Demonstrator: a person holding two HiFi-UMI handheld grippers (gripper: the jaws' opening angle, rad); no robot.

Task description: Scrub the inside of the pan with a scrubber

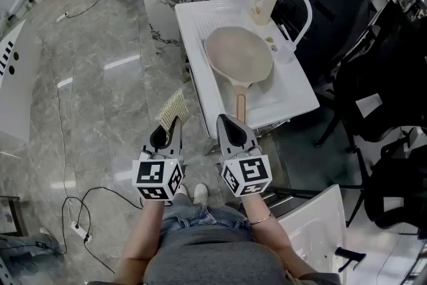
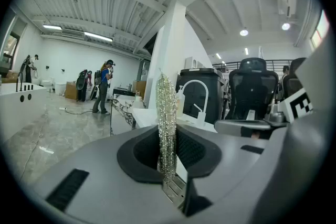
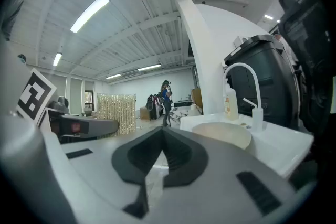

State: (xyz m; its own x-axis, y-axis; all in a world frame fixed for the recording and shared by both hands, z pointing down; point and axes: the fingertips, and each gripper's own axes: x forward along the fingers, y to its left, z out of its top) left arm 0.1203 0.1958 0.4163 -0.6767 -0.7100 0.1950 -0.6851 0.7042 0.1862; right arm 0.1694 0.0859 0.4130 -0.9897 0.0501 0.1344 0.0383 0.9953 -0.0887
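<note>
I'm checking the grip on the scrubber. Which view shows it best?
The left gripper view: the scrubber stands edge-on, pinched between the jaws. The head view shows the scrubber jutting past the left gripper, pinch unclear. The right gripper view shows only its flat mesh face.

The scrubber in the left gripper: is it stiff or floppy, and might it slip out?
Probably fairly stiff: the scrubber stands upright from the left gripper without drooping. Likely light, since it looks like thin open mesh. Its rough weave should resist slipping between the jaws.
</note>
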